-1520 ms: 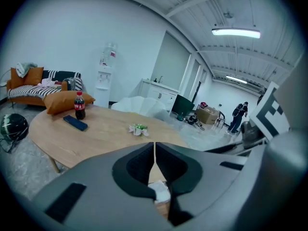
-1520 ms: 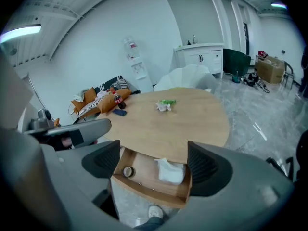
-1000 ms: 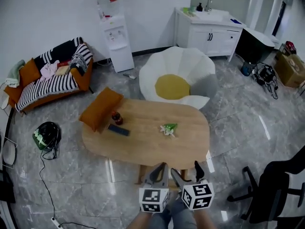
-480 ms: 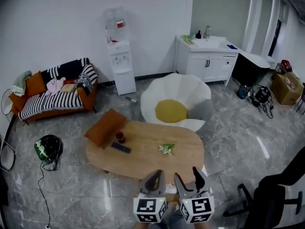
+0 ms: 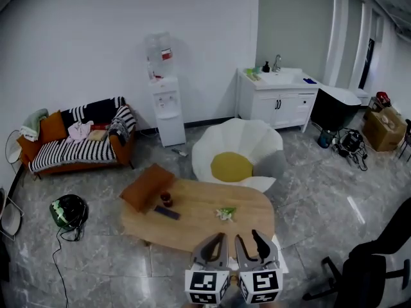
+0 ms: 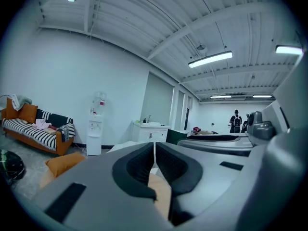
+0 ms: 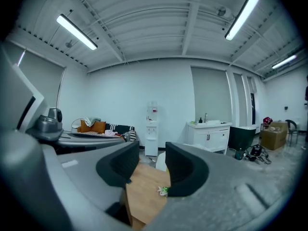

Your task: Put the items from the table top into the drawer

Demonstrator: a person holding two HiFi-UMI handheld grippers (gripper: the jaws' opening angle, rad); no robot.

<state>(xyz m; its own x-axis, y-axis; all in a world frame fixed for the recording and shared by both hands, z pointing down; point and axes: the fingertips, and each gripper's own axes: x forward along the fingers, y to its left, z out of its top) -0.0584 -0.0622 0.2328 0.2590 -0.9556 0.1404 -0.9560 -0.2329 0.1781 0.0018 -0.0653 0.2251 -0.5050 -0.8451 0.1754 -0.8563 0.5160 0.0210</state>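
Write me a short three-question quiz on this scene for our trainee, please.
1. Not counting the orange cushion at its end, how many items lie on the wooden table?
2. True or false: the left gripper holds an item.
3. Which lies nearest the left gripper: A the green packet, B the red container, C the dark flat item?
Key: 1. Three: green packet, red container, dark flat item. 2. False: it is shut, with nothing held. 3. A.

White walls (image 5: 83, 56), grey marble floor (image 5: 64, 262); striped sofa (image 5: 77, 149) at L, water dispenser (image 5: 166, 108) & sink cabinet (image 5: 279, 104) by back wall.
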